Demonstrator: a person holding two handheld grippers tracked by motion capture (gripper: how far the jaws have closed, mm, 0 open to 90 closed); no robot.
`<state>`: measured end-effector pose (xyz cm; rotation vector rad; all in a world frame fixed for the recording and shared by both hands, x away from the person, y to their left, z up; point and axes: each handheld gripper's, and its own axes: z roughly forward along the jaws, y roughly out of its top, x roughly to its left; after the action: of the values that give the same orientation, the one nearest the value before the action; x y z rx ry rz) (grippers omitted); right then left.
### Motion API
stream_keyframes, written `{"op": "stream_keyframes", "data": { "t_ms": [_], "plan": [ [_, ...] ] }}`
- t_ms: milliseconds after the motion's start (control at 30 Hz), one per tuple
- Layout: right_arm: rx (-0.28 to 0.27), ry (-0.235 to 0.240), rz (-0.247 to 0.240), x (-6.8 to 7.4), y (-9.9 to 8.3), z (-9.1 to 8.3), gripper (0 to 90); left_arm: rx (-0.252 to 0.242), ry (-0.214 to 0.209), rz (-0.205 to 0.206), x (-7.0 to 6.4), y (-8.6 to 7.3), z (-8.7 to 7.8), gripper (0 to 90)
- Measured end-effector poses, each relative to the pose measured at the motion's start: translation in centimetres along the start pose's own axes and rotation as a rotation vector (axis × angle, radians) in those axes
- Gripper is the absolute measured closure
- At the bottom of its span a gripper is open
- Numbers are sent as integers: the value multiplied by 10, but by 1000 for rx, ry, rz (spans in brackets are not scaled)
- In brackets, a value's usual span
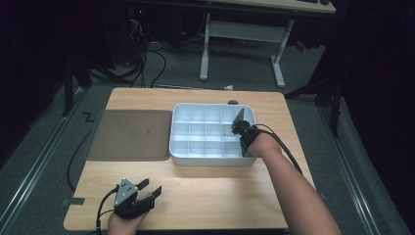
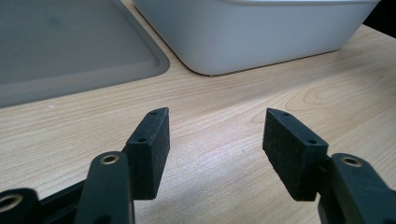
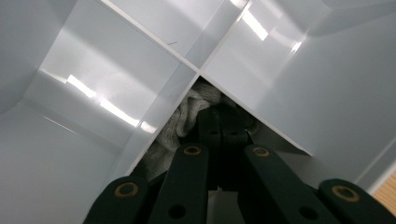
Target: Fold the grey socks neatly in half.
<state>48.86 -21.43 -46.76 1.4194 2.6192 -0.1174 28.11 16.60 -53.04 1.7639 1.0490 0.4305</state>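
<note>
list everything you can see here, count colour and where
table: 1, light wood, centre of the high view
bin: 1, white, divided into compartments, middle of the table
lid: 1, grey translucent, flat on the table against the bin's left side
cloth: 1, grey knit, in a compartment of the bin at the right gripper's jaws
small dark object: 1, on the table behind the bin, too small to identify
desk: 1, white frame, on the floor beyond the table
cables: several, black, on the floor behind the table
left gripper: 1, black, open, near table's front left edge
right gripper: 1, black, jaws closed together inside the bin at its right side
</note>
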Motion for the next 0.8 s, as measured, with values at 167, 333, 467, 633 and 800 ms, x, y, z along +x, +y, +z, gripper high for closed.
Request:
{"op": "stream_keyframes", "data": {
  "t_ms": [167,333,467,633,800],
  "plan": [
    [-17,4,8,-1,-3,-1,900,1,1,1,-1,0,0,420],
    [-14,21,41,-1,-3,-2,900,1,2,0,-1,0,-1,420],
    [-18,34,59,-4,-5,-6,893,-1,4,-3,0,0,-1,420],
    [-38,36,33,-8,-5,-8,870,-2,4,-3,0,0,-1,420],
    [-53,44,44,-10,-7,-14,839,1,3,0,0,0,-1,420]
  ]
}}
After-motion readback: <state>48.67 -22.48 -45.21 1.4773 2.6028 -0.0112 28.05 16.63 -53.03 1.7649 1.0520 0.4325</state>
